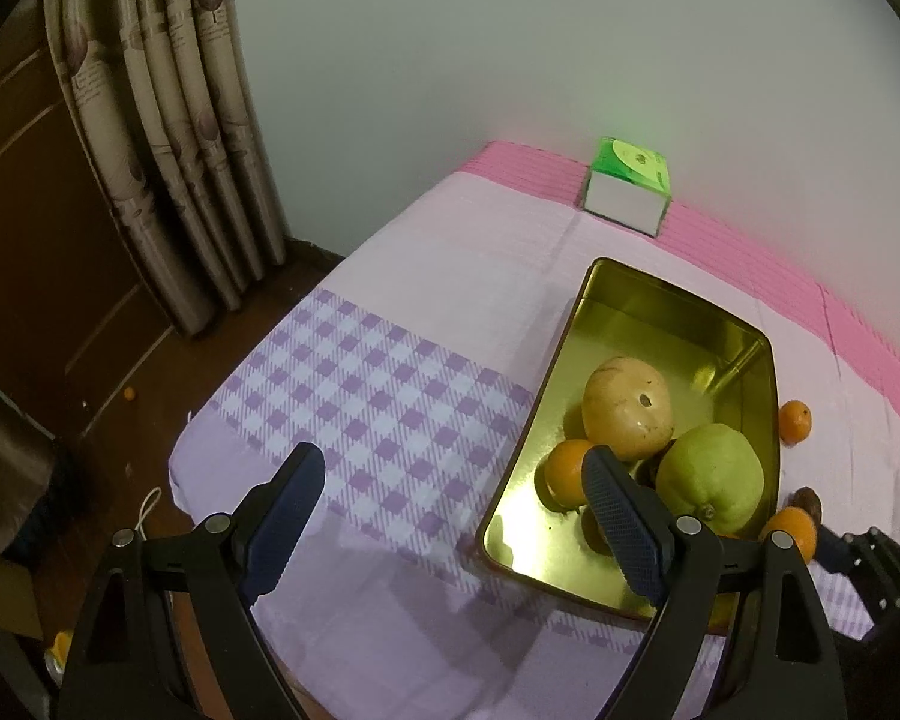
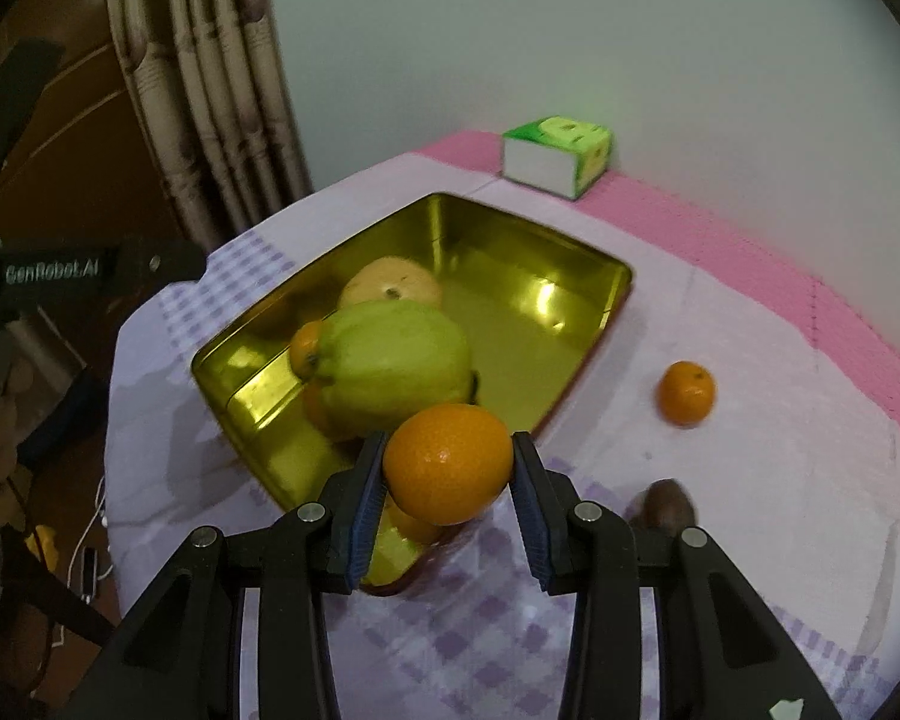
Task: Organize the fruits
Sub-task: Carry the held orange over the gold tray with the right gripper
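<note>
A gold metal tray stands on the cloth-covered table. In it lie a tan round fruit, a green fruit and a small orange. My right gripper is shut on an orange and holds it just above the tray's near right edge. My left gripper is open and empty, above the checked cloth left of the tray. Another orange and a dark brown fruit lie on the cloth right of the tray.
A green and white tissue box stands at the table's far edge by the wall. Curtains and a wooden door are to the left. The table's left edge drops to a floor with cables.
</note>
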The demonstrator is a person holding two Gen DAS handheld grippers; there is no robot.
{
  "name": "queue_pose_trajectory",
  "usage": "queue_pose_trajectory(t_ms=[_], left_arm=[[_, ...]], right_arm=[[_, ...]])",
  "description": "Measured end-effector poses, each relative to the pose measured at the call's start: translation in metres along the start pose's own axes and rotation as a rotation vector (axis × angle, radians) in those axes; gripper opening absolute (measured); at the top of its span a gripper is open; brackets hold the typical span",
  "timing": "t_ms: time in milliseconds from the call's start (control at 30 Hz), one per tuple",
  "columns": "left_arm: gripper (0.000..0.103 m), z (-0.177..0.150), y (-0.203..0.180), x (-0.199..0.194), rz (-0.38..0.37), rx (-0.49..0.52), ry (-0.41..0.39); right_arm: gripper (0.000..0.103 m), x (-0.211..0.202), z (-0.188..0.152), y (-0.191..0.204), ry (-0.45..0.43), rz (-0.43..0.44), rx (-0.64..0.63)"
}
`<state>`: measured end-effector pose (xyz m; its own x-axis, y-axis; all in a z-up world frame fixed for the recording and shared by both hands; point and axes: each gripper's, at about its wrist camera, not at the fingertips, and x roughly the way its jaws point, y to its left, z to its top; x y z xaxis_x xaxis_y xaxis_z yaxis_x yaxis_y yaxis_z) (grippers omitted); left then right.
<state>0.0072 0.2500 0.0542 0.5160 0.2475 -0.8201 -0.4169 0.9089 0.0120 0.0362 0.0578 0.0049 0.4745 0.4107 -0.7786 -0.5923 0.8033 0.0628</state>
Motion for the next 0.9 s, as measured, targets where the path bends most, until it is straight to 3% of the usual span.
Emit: queue_pose_trajectory(t_ms=[900], left_arm=[[0.088, -0.003, -0.002, 0.009, 0.020, 0.014, 0.019]], right_arm=[[0.036, 0.047, 0.008, 0.015, 0.055, -0.017, -0.044]])
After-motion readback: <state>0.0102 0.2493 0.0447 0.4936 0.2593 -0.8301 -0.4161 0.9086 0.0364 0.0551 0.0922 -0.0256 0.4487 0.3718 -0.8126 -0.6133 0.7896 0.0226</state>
